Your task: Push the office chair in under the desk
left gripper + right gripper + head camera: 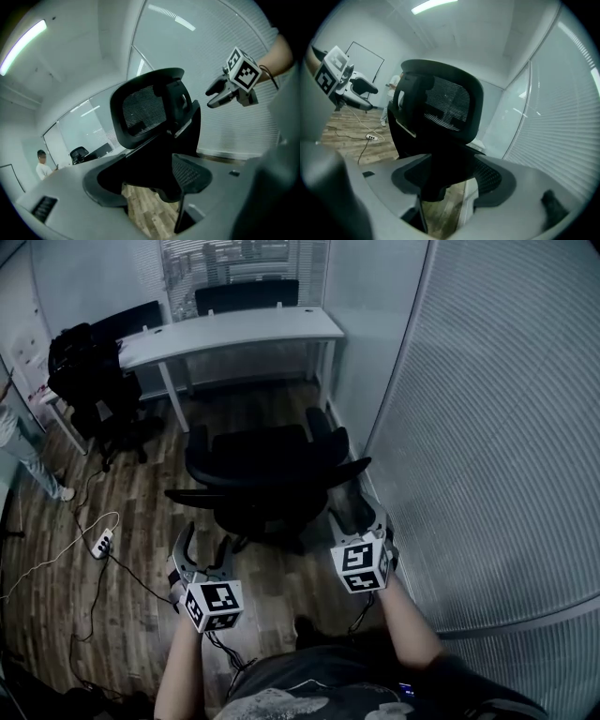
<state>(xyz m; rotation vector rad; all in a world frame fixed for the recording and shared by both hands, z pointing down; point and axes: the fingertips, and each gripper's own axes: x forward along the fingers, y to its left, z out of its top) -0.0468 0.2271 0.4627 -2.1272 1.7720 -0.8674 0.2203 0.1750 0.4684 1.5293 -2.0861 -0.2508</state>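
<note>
A black office chair (267,474) stands on the wood floor, a good way in front of the white desk (234,329). Its back faces me. My left gripper (204,549) is open, low behind the chair's left side. The right gripper (361,517) is also open, close behind the chair's right armrest. In the left gripper view the mesh back (150,108) rises just ahead of the open jaws (150,197), with the right gripper (225,91) beside it. The right gripper view shows the chair back (440,108) ahead of its open jaws (450,187). Nothing is pressed between either pair of pads.
A glass wall with blinds (487,427) runs close along the right. A second black chair (89,371) stands at the desk's left end, and another chair (246,294) behind the desk. A person (23,451) stands at far left. A power strip (101,542) and cables lie on the floor.
</note>
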